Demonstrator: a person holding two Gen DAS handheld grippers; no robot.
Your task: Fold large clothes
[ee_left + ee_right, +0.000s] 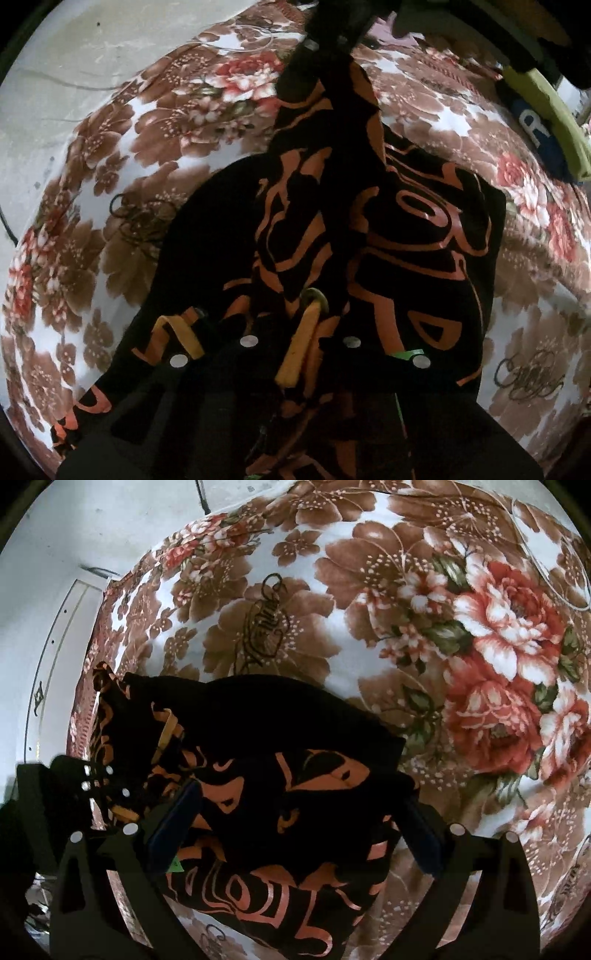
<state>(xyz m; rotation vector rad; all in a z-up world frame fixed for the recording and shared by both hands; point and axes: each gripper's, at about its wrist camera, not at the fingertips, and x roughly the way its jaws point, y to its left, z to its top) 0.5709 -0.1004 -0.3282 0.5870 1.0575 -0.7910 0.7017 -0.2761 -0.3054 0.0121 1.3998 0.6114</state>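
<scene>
**Two grippers on one black-and-orange garment**

Two grippers worked a black garment [369, 236] with orange lettering, which lay bunched over a floral blanket [110, 192] and filled the centre and lower half of both frames. In the left wrist view, the left gripper [299, 350] sat at the bottom centre with cloth and a yellow drawstring [295, 350] bunched between its fingers; whether it was clamped could not be told. At the top centre, the right gripper [332, 33] pinched a raised peak of the fabric. In the right wrist view, the right gripper [295, 830] stood wide apart, its dark blue pads [177, 830] flanking the cloth, with the left gripper [99, 786] at the left edge.
</scene>
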